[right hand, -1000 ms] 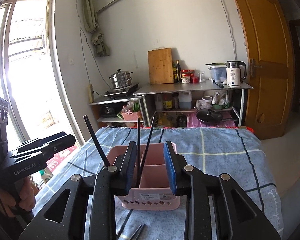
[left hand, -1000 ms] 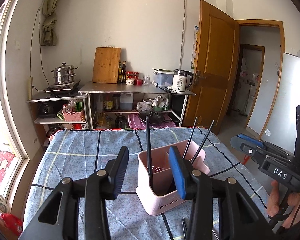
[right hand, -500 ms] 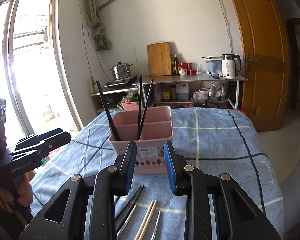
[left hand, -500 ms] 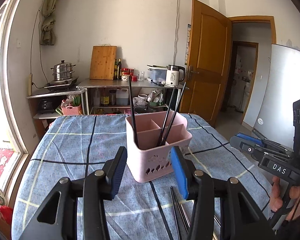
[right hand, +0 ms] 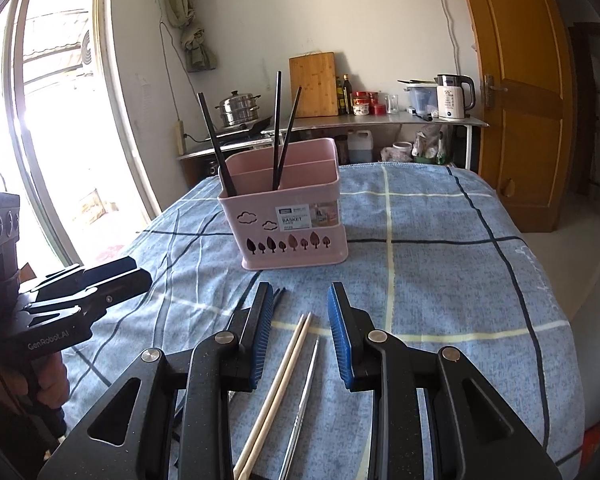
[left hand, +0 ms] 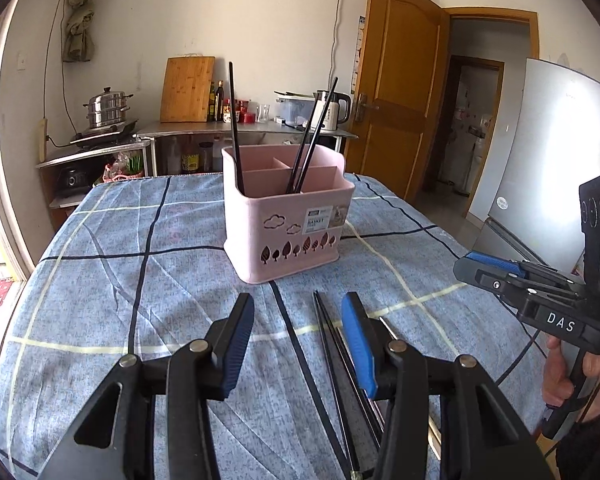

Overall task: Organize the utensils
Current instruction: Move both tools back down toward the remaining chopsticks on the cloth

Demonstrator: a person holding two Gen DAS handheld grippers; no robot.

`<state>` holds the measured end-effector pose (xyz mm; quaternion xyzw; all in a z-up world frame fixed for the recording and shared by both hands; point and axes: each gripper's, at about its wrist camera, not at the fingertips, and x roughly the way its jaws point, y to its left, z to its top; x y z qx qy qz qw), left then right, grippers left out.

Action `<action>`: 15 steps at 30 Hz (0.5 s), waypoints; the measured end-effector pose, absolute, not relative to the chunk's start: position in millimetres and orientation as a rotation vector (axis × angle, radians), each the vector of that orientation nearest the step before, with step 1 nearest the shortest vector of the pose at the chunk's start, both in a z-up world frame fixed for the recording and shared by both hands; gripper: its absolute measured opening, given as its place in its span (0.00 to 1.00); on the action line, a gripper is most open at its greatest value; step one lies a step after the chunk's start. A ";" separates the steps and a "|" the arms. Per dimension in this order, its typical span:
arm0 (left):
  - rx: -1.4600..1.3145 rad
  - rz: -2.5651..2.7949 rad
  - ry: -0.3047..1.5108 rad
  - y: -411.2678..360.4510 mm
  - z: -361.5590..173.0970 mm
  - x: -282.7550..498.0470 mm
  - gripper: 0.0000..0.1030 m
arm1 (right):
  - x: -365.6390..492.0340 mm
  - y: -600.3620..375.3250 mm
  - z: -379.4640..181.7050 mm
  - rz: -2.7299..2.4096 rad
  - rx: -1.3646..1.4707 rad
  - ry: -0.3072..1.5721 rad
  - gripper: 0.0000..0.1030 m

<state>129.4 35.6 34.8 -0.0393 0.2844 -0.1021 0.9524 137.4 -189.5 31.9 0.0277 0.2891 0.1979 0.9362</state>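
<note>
Ahead of the left gripper point(left hand: 298, 344), in its own view, we see the pink basket point(left hand: 288, 220) standing upright on the blue checked tablecloth point(left hand: 140, 280), three black chopsticks point(left hand: 236, 128) leaning inside it. The fingers are apart and hold nothing. Just to their right, partly under the right-hand pad, loose black chopsticks point(left hand: 332, 360) lie flat on the cloth, with a pale stick barely showing at the lower edge. Off to the right the other gripper hangs above the cloth.

Between the fingers of the right gripper point(right hand: 298, 336), in its view, we note a pair of pale wooden chopsticks point(right hand: 284, 376) and one thin metal utensil point(right hand: 304, 400) beside them, all flat on the cloth. Black stick tips point(right hand: 278, 294) poke out by the left-hand pad. These fingers too are spread, with nothing gripped. The basket point(right hand: 292, 216) sits straight ahead, near.

We judge the sorting partly done: some sticks binned, several left. The step in hand looks like picking the next piece. That calls for lowering onto one thin item, closing squarely so that it does not roll, then lifting it over a compartment.
</note>
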 end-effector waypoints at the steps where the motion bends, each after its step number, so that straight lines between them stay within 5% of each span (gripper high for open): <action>1: -0.082 -0.206 0.590 35.0 31.5 130.9 0.46 | 138.0 -190.0 29.5 0.402 0.059 0.598 0.28; 15: -0.066 -0.255 0.751 10.3 -11.1 151.0 0.32 | 148.7 -193.6 1.7 0.382 0.067 0.694 0.28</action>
